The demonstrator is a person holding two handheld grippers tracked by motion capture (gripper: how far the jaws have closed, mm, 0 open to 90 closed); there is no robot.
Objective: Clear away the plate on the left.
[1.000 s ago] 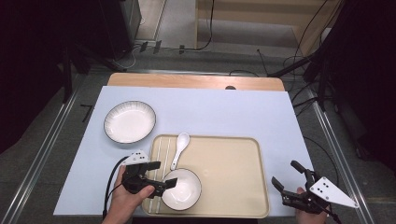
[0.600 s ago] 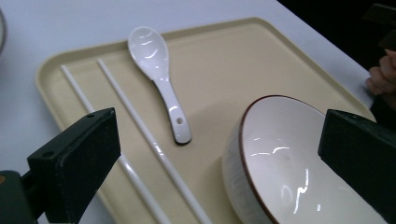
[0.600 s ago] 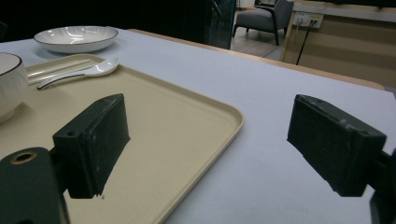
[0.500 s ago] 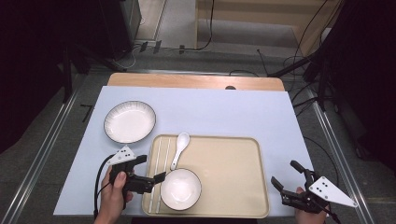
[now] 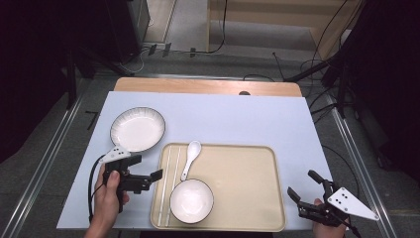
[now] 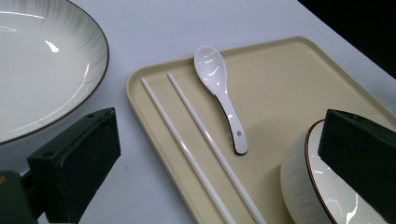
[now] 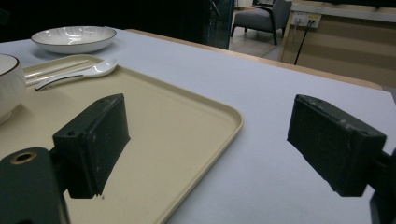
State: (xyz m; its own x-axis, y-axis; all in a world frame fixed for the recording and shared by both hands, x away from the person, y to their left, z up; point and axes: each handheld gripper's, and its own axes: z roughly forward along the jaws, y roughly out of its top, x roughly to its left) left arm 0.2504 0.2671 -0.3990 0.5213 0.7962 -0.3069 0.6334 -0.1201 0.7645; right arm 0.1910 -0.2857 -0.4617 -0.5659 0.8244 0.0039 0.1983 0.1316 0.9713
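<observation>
On the pale blue table cover (image 5: 223,119) lies a beige, round-cornered plastic tray (image 5: 237,168) with a raised rim. It bears a small white ribbed bowl (image 5: 191,200) with a dark rim line near its front left corner, a glossy white ceramic soup spoon (image 5: 190,158) behind the bowl, and two slim white chopsticks (image 5: 166,183) lying parallel along the left edge. A wide, shallow white plate (image 5: 137,129) with fluted sides and a dark rim sits on the cover just off the tray's back left corner. The left gripper (image 5: 148,179) hangs at the tray's left edge, its blocky matte black jaws spread wide and holding nothing. The right gripper (image 5: 303,191) hovers off the tray's front right corner, jaws likewise wide apart and empty.
</observation>
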